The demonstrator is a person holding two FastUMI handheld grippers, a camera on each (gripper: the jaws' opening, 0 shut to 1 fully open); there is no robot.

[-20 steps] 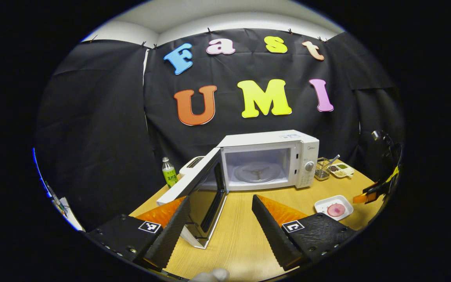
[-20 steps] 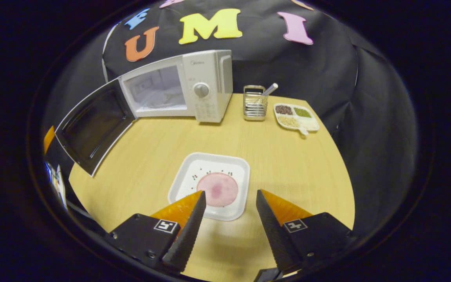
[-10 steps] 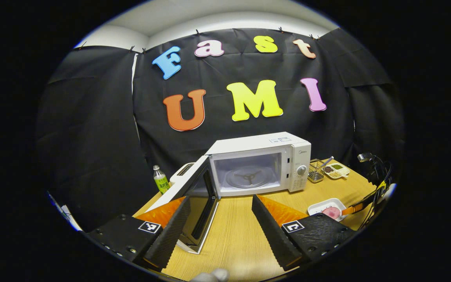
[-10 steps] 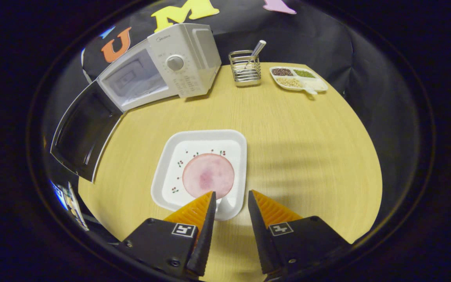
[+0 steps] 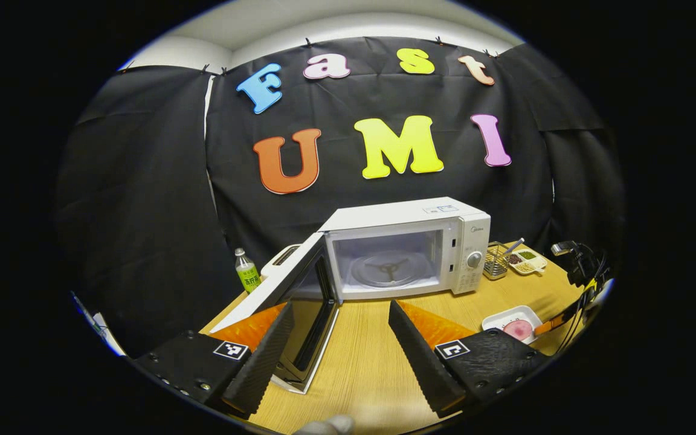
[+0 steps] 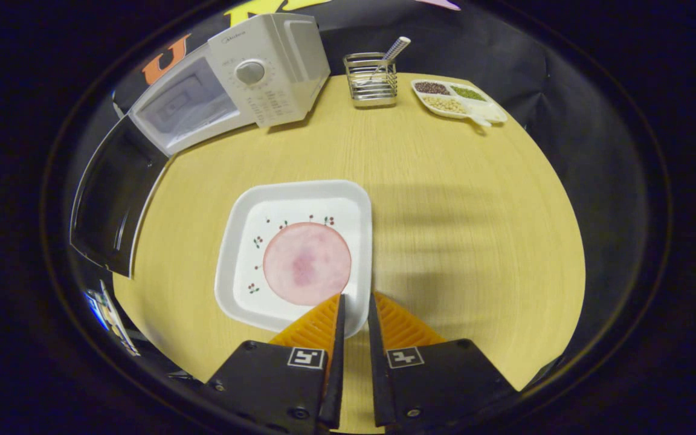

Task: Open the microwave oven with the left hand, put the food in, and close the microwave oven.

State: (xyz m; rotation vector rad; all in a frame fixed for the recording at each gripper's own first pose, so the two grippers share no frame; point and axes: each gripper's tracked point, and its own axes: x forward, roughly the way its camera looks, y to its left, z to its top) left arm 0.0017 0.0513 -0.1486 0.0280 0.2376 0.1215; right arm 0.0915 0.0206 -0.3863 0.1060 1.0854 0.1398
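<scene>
The white microwave (image 5: 408, 241) stands at the back of the table, cavity and glass turntable showing. Its door (image 5: 299, 302) hangs wide open to the left. My left gripper (image 5: 341, 305) is open and holds nothing; it hovers over the table in front of the oven, with its left finger beside the door's edge. In the right gripper view, a square white plate (image 6: 251, 211) carries a round pink slice of food (image 6: 307, 263). My right gripper (image 6: 354, 297) has its fingers drawn close together over the plate's near right rim. The microwave (image 6: 263, 66) and its door (image 6: 112, 193) lie far left.
A wire utensil holder (image 6: 373, 81) and a sectioned dish of grains (image 6: 457, 99) stand at the table's back right. A green-labelled bottle (image 5: 246, 275) stands left of the microwave, behind the door. Bare wooden table (image 6: 457, 199) lies right of the plate.
My right gripper came down and forward to the plate's near rim, and its fingers narrowed from wide apart to nearly together. The left gripper drifted only slightly, still open.
</scene>
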